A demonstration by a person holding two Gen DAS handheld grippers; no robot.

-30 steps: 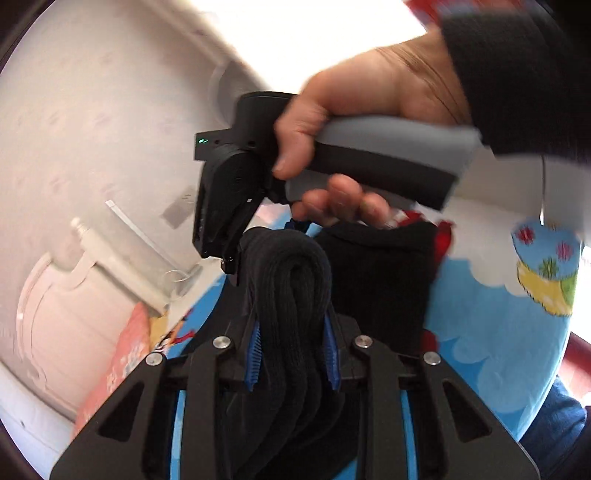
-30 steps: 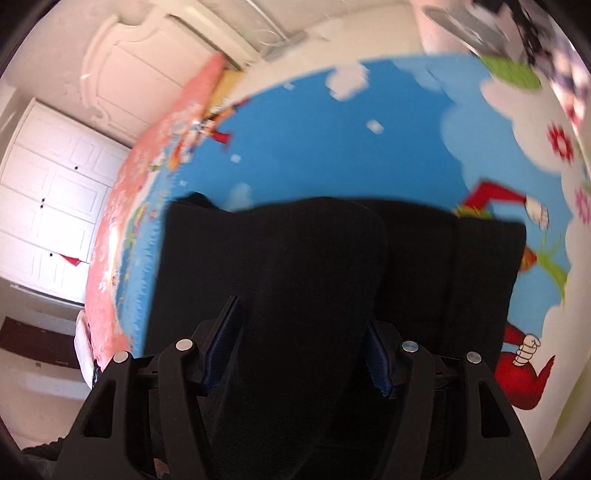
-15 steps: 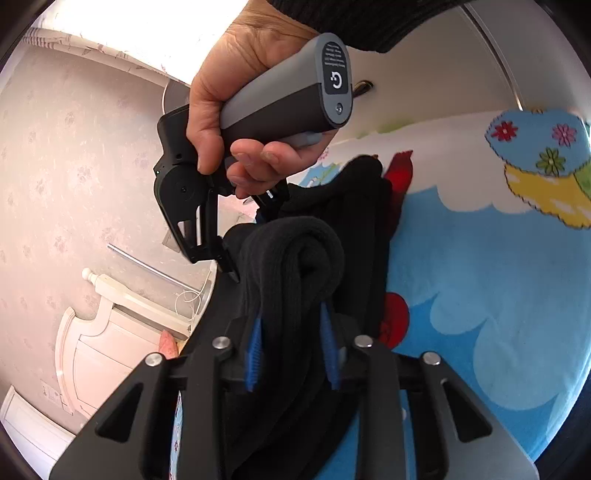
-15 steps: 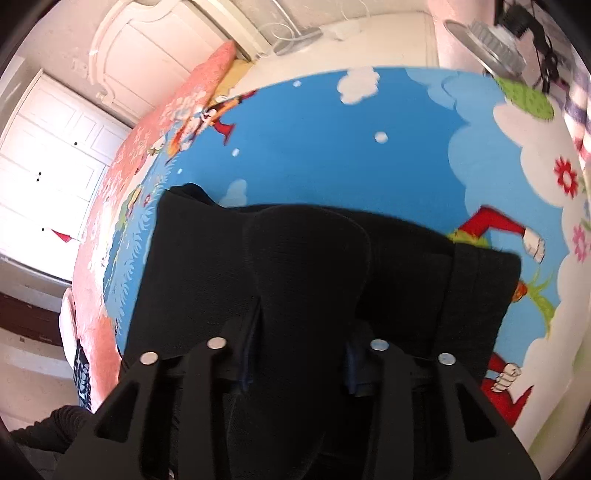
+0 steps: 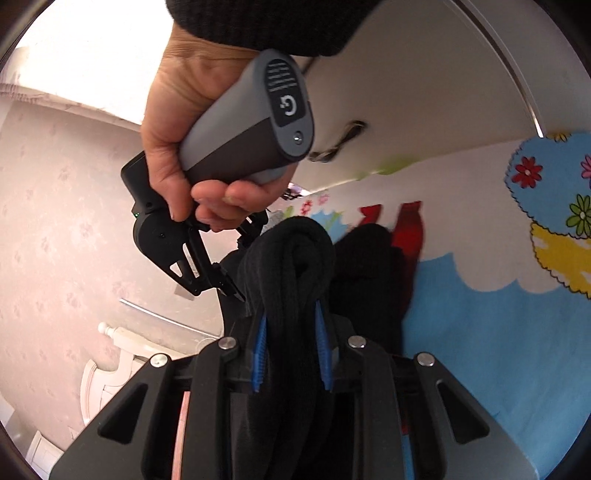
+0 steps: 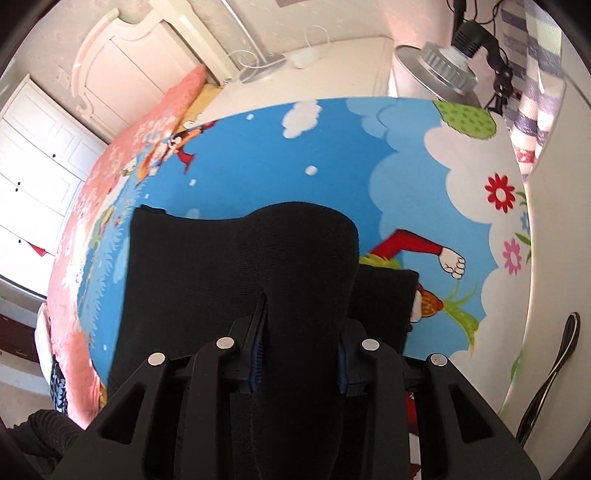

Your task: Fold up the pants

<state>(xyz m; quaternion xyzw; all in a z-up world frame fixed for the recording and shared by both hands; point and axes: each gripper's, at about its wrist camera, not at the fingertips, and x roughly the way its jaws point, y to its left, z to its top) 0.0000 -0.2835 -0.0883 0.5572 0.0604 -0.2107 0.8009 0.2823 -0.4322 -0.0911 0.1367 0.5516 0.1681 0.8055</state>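
Nearest the left wrist camera, the left hand-held gripper [image 5: 291,347] is clamped on a thick rolled fold of the black pants [image 5: 288,280]; the blue pads press the cloth from both sides, and the fold bulges up and forward past the fingertips. Its jaws have just been closing, with that fold between them. Just beyond and to the left of this fold, the right hand [image 5: 192,147] of the person, in a dark sleeve [image 5: 266,22], wraps the grey handle of the right hand-held gripper [image 5: 229,284], whose black fingers reach down to the same garment. To the right of the left hand-held gripper, more of the pants lies on the bright blue cartoon-printed bed cover [image 5: 498,350].

In the right wrist view, the right hand-held gripper [image 6: 301,354] is clamped on another broad fold of the pants [image 6: 303,266], which rises between the fingers and hides their tips. Its jaws have just been closing on this cloth. Behind and to the left of that fold, the rest of the pants spreads flat over the bed cover [image 6: 258,155]. Farther off, beyond the bed's far edge, stand a white headboard [image 6: 122,62] and a white wardrobe [image 6: 33,155] to the left, and a round silver lamp [image 6: 443,70] to the right.
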